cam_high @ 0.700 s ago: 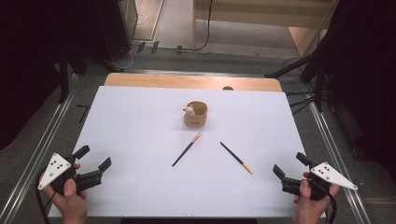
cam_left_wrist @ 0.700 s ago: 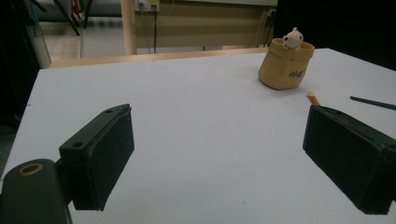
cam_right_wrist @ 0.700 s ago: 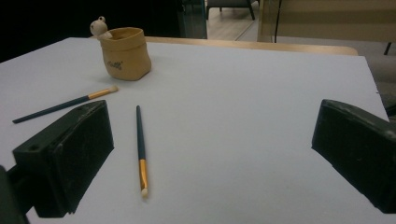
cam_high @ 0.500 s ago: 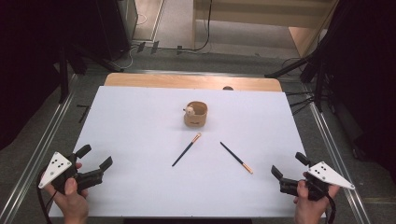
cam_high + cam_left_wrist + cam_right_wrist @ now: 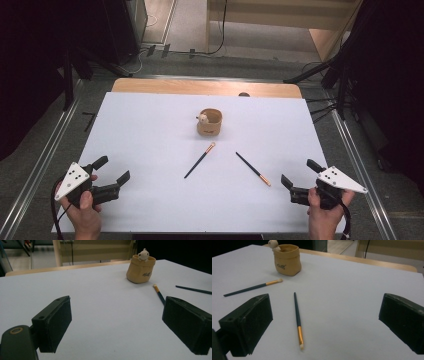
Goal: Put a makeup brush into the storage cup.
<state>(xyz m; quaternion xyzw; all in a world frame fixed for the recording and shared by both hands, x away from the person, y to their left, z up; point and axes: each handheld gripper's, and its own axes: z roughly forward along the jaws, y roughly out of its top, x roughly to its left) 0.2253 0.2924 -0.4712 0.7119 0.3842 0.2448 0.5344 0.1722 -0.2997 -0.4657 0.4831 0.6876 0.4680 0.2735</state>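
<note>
Two brushes on the table | right brush (image 5: 253, 169) lies diagonally, bristles toward right gripper (image 5: 299, 179), nearest, jaws apart | left brush (image 5: 199, 160) points at pouch (image 5: 210, 122) | left gripper (image 5: 111, 170) apart, empty

I see a white table (image 5: 150, 150) with a wooden edge (image 5: 200, 87) at its far side. Around it I see grey floor (image 5: 190, 25), metal rails (image 5: 45, 155), black stand legs (image 5: 310, 75) and a black cable (image 5: 223, 25).

Two dark brushes (image 5: 200, 160) (image 5: 253, 169) flat, apart, near pouch (image 5: 210, 123).
</note>
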